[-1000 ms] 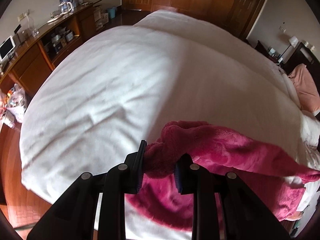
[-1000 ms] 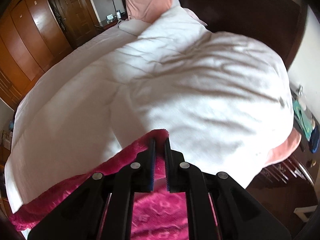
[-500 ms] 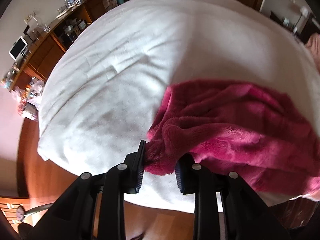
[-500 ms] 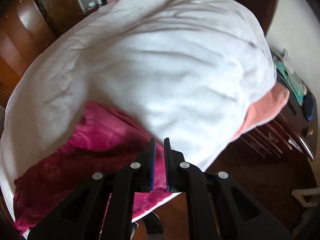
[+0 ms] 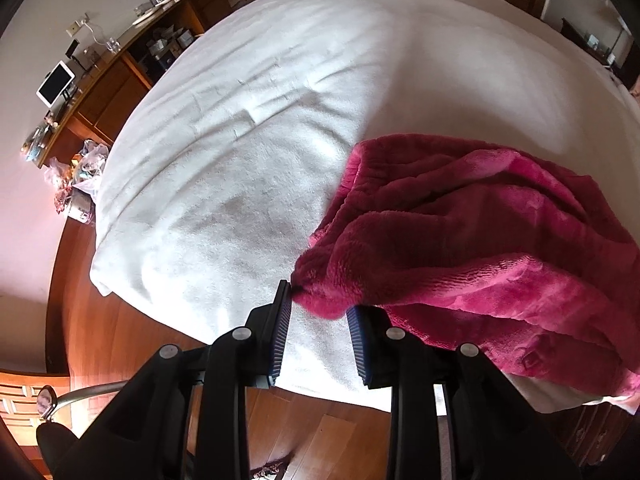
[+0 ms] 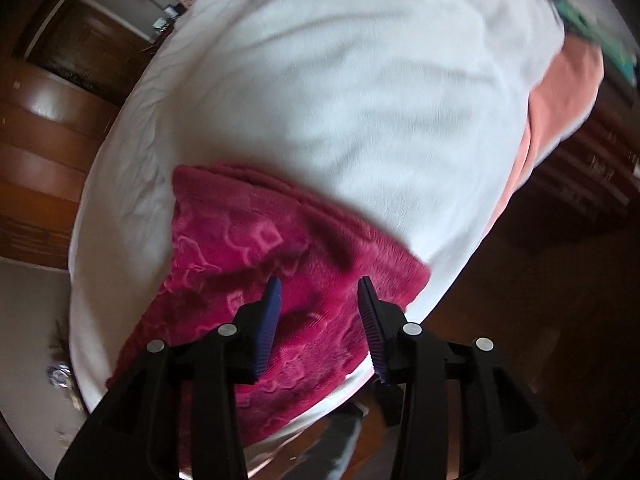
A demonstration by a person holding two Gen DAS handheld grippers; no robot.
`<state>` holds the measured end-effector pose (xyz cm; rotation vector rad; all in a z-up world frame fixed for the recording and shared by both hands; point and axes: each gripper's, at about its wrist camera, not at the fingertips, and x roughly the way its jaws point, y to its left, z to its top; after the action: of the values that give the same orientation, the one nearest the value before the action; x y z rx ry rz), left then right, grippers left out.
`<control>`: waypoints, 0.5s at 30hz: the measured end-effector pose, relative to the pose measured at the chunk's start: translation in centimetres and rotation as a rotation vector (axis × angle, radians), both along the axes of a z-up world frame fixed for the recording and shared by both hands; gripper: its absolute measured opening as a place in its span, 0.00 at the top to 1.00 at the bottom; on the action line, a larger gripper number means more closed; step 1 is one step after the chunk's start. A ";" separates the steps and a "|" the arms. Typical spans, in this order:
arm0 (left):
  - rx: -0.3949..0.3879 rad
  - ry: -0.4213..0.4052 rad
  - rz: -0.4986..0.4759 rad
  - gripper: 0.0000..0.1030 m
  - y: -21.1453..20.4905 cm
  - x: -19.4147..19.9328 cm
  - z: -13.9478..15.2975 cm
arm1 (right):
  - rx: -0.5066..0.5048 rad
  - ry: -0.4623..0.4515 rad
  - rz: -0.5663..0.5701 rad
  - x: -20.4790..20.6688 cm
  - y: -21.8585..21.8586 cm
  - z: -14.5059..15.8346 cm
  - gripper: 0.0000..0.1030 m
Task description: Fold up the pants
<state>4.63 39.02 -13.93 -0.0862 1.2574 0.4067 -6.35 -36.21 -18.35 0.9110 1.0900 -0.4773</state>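
The pink fleece pants [image 5: 480,240] lie bunched on the white bedcover [image 5: 260,140], near the bed's edge closest to me. My left claw [image 5: 318,312] stands wide apart, a fold of the pants lying between its tips and brushing the left pad. My right claw [image 6: 318,304] is spread wide too, hovering above the pants with nothing in it.
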 end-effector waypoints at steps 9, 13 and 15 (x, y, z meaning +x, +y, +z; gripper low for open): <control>0.029 -0.015 0.023 0.72 -0.1 -0.2 1.3 | 0.128 0.025 -0.102 1.1 -0.6 -4.7 0.61; 0.005 -0.027 0.035 0.72 -0.3 -0.3 1.7 | 0.079 0.034 -0.057 2.1 -0.2 -4.1 0.90; -0.033 -0.033 0.057 0.64 -0.3 -0.4 1.6 | 0.016 0.041 -0.005 2.5 0.3 -2.9 0.93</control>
<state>4.27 38.70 -12.30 -0.1563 1.2313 0.4324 -3.85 -35.94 -21.28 0.9215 1.1305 -0.4939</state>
